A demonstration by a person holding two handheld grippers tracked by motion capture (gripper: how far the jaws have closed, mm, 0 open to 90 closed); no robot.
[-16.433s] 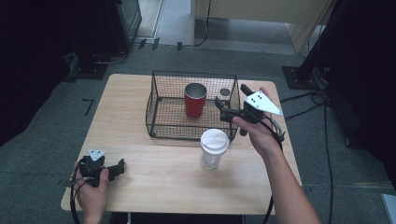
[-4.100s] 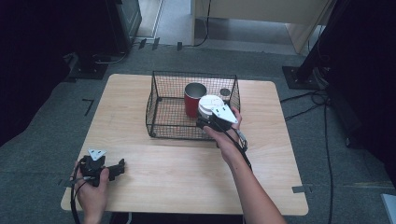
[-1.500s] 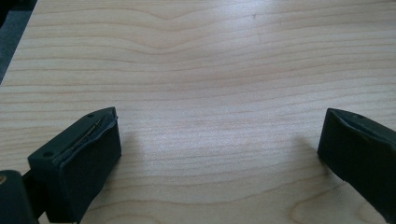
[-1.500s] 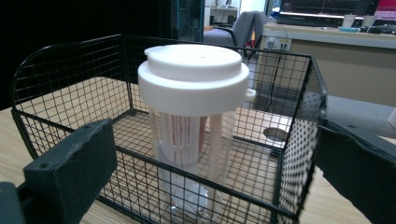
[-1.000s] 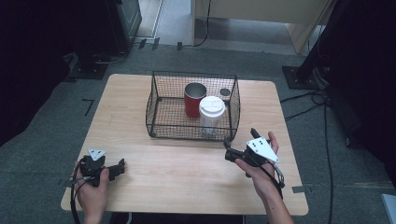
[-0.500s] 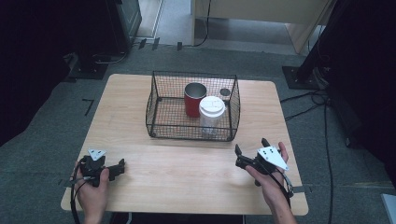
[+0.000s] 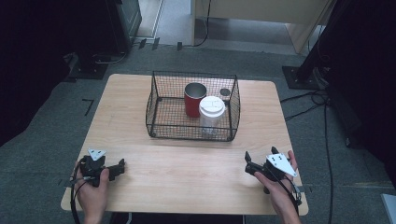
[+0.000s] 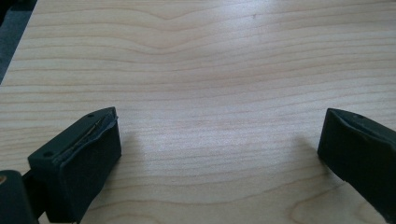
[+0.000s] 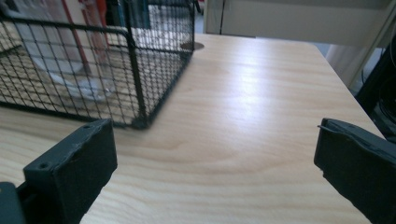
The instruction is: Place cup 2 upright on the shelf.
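A black wire basket point(image 7: 187, 133) stands at the middle back of the wooden table point(image 7: 187, 172). Inside it are a red cup point(image 7: 193, 100) and, to its right, a clear cup with a white lid point(image 7: 212, 112), both upright. My right gripper point(image 7: 248, 163) is open at the table's front right, well clear of the basket, with nothing between its jaws. In the right gripper view, that gripper point(image 9: 215, 154) faces the basket's near right corner point(image 9: 135, 70), with the clear cup point(image 9: 70, 56) behind the mesh. My left gripper point(image 7: 121, 165) rests open at the front left, over bare wood point(image 8: 219, 144).
A small dark round disc point(image 7: 225, 92) lies on the table just behind the basket's right end. A stand base and cables point(image 7: 317, 93) sit on the floor right of the table. Bare wood spans the front between the two grippers.
The lidded cup went from the table into the basket beside the red cup. My right gripper let go of it and drew back to the front right. The left gripper stayed still.
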